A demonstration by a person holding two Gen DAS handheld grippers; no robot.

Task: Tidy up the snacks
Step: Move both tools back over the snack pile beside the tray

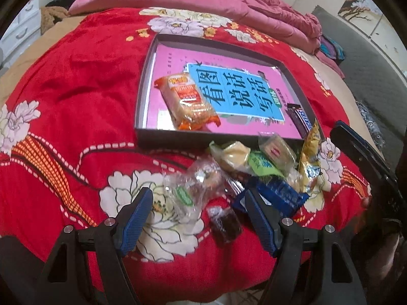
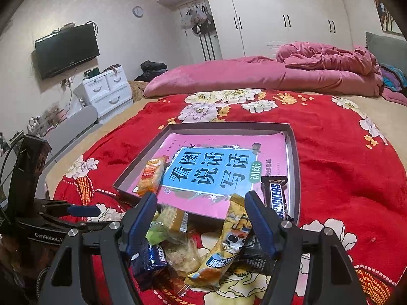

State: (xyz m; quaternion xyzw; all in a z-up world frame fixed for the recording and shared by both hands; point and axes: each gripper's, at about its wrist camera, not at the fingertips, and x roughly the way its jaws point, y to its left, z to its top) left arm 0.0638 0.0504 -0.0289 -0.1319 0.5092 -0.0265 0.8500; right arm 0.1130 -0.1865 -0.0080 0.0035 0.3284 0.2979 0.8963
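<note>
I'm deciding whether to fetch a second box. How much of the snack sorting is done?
Done: an orange cracker pack and a Snickers bar lie in the box. In hand: nothing; the left gripper and right gripper hang open over the loose pile. Left: the blue Oreo pack, yellow packet and other wrapped snacks.

Glossy plastic wrappers (image 2: 216, 254); plush blanket (image 1: 76, 76)

A red plush blanket with white flowers (image 2: 343, 152) covers the bed, a rumpled pink quilt (image 2: 325, 61) beyond it. A black wall television (image 2: 67, 49) hangs above white drawers (image 2: 106, 91), beside tall white wardrobes (image 2: 279, 17).
</note>
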